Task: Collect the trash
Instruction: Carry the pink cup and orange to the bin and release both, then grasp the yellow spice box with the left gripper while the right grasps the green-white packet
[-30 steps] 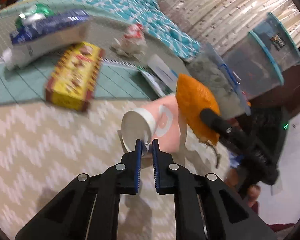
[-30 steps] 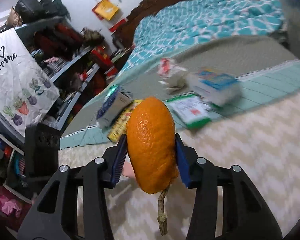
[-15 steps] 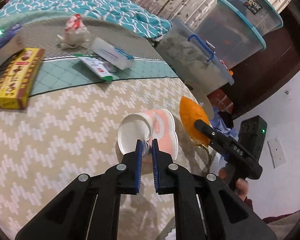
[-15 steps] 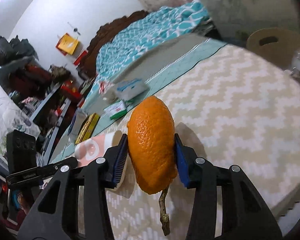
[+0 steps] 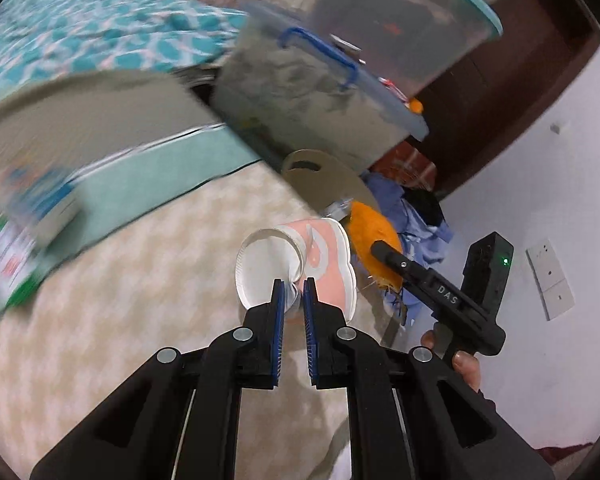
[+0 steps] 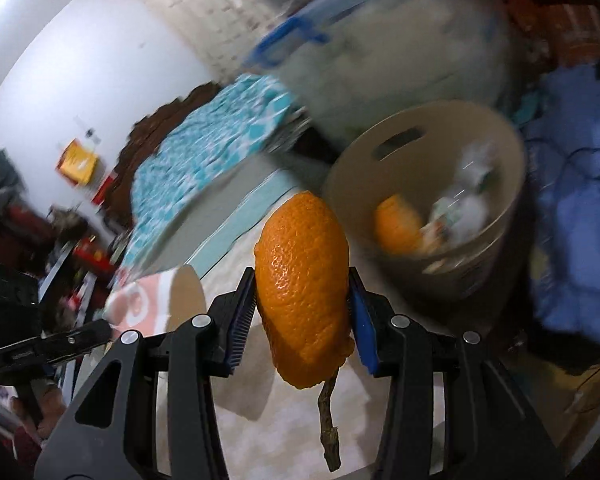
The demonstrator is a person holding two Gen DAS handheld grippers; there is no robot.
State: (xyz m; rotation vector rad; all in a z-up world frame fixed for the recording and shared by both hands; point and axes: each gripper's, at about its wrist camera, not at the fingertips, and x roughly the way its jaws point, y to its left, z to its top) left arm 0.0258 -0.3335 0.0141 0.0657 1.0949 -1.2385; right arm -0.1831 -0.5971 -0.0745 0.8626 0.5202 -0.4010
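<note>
Both grippers swung toward bin (image 6: 420, 216); L jaws pinch cup (image 5: 300, 256) rim, R jaws clamp orange peel (image 6: 304, 300).

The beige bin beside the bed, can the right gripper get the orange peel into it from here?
Probably yes. The right gripper holds the orange peel, and the beige bin sits open-topped just ahead with nothing between them.

Bin (image 6: 496, 216) mouth is open from above, partly filled with trash; storage tub (image 6: 380, 64) crowds it behind, blue clothes (image 6: 572, 216) alongside.
</note>
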